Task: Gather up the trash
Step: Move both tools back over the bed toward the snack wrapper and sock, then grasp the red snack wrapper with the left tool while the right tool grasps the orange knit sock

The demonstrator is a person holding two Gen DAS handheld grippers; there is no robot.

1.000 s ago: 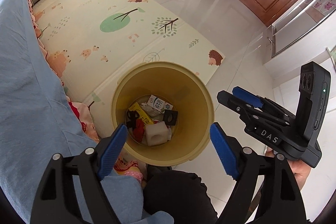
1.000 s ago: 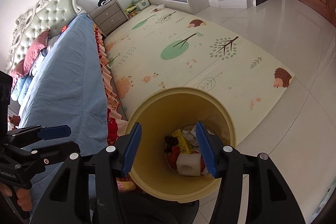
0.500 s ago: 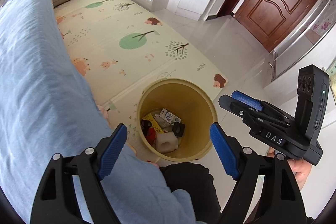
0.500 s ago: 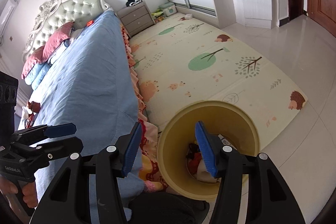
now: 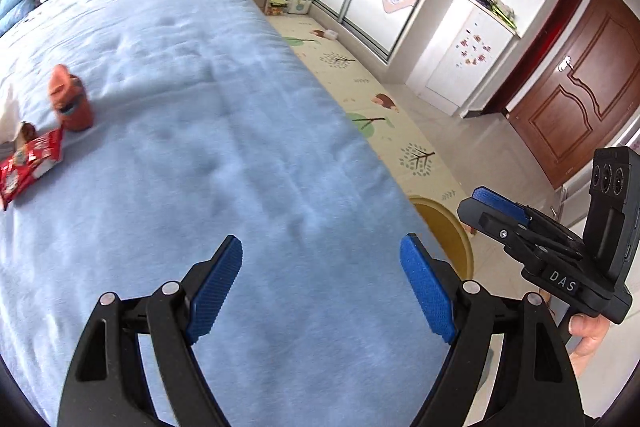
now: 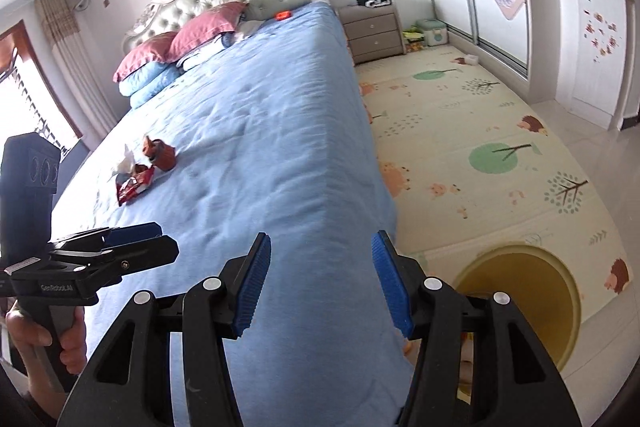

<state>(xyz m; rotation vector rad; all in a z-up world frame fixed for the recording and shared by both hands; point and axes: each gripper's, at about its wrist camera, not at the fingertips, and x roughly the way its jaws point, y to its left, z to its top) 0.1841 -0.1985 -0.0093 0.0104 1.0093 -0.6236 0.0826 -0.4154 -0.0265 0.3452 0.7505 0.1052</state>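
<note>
Hiding behind bed edge (image 5: 360,155), yellow bin (image 5: 452,231), contents unseen, wrappers (image 5: 28,163) blurred

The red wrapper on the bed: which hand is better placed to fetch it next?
Left, probably. The red wrapper lies toward the left side, the left tool is open and empty, and the right tool sits nearer the yellow bin.

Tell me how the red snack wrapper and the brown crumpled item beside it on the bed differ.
The red snack wrapper lies flat on the blue bedspread; the brown crumpled item stands up in a bunched lump. The wrapper is bright red with white print; the brown item is a duller rust colour. The wrapper lies nearer the camera in both views, the brown item further toward the pillows. Both sit on the bed, untouched by either gripper.
</note>
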